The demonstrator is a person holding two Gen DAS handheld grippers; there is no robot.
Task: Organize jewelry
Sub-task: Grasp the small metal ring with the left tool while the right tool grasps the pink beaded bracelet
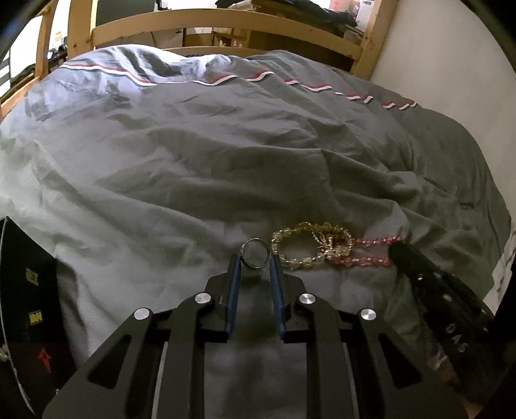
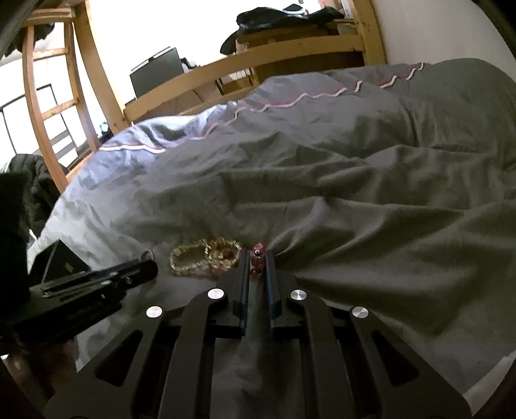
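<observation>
My left gripper (image 1: 255,258) is shut on a thin metal ring (image 1: 255,254), held upright between its blue pads just above the grey duvet (image 1: 193,167). To its right lie yellow beaded bracelets (image 1: 306,245) tangled with a pink bead bracelet (image 1: 371,249). My right gripper (image 2: 258,258) is shut on the pink bead bracelet (image 2: 258,254) at the duvet; it shows as a black shape at the right of the left wrist view (image 1: 429,283). The yellow bracelets (image 2: 203,258) lie left of its fingers.
A black jewelry box (image 1: 29,309) stands at the left edge, also in the right wrist view (image 2: 58,264). The wooden bed frame (image 1: 225,25) and ladder (image 2: 58,96) rise behind. A white wall (image 1: 435,58) runs along the right.
</observation>
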